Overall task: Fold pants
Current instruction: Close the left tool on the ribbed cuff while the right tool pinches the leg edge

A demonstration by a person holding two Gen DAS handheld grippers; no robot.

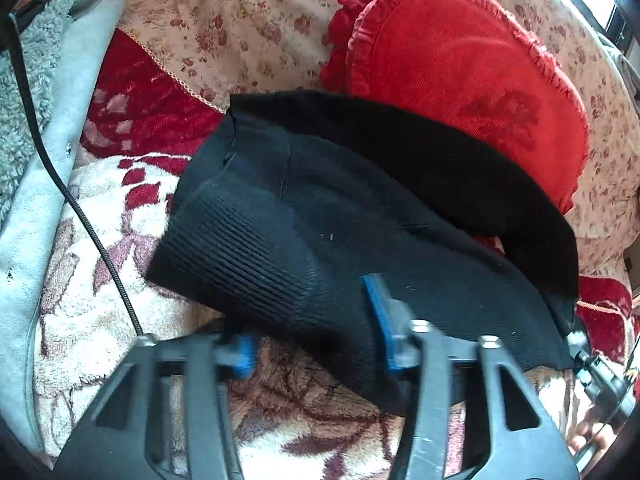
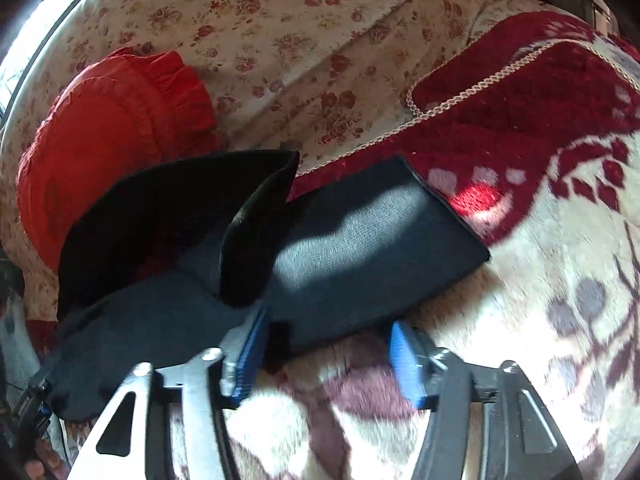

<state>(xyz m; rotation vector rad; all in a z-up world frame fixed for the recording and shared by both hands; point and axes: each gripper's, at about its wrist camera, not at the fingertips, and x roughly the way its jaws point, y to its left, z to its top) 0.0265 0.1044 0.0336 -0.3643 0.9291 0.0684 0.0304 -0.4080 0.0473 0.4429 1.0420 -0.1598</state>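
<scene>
Both tongs (image 1: 316,340) (image 2: 332,360) agape at pants (image 1: 320,216) (image 2: 360,248) hem

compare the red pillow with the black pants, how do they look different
The red pillow is bright, puffy and ruffle-edged, while the black pants are dark, limp knit with a ribbed band. The pillow leans against the floral cover; the pants lie on the patterned blanket, one flap raised toward the pillow. Both are soft fabric on the same bed.
</scene>
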